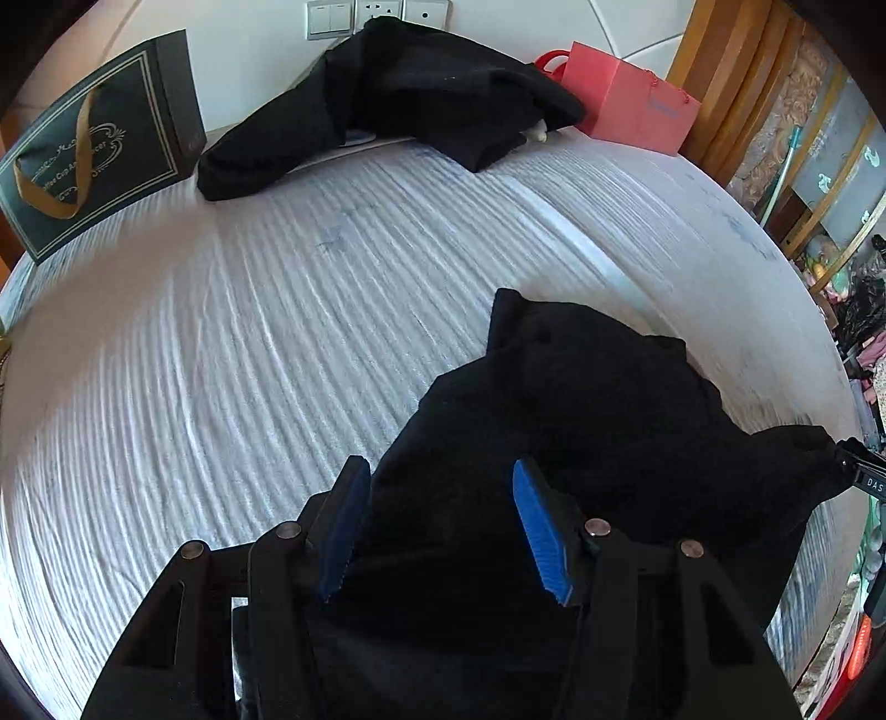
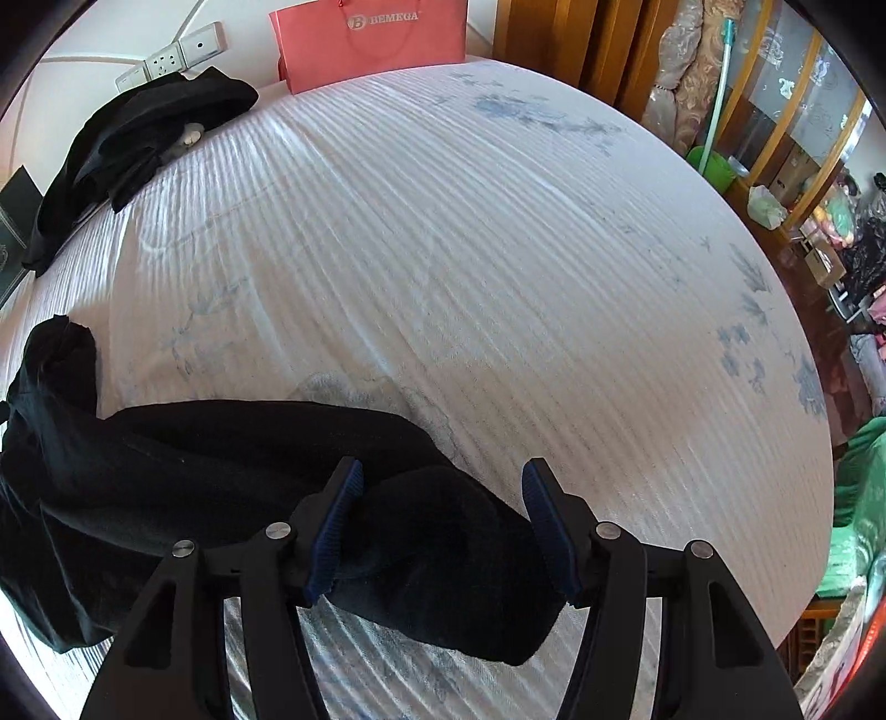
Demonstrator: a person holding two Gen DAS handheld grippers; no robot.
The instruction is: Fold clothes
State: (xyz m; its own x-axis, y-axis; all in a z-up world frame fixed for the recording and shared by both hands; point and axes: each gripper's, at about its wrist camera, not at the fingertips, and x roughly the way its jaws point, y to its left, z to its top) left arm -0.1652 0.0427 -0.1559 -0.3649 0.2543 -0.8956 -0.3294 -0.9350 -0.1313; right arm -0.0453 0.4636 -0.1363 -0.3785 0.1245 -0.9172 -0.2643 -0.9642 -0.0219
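A crumpled black garment [image 1: 581, 399] lies on the white ribbed bed sheet [image 1: 277, 332]. My left gripper [image 1: 440, 465] hangs over its near left part, jaws apart, both blue pad faces bare, the cloth lying under the gap. The garment stretches right to my right gripper [image 1: 864, 476] at the frame edge. In the right wrist view the same garment [image 2: 221, 454] runs in from the left. Its rolled end sits between the jaws of my right gripper [image 2: 442, 468], which is open; the cloth touches the left pad, and a strip of sheet shows before the right pad.
A second black garment [image 1: 421, 94] is heaped at the far edge of the bed, below wall sockets [image 1: 376, 11]. A dark gift bag [image 1: 99, 149] stands far left, a pink paper bag [image 1: 637, 105] far right. Wooden furniture [image 2: 554, 33] and clutter lie beyond the bed's right edge.
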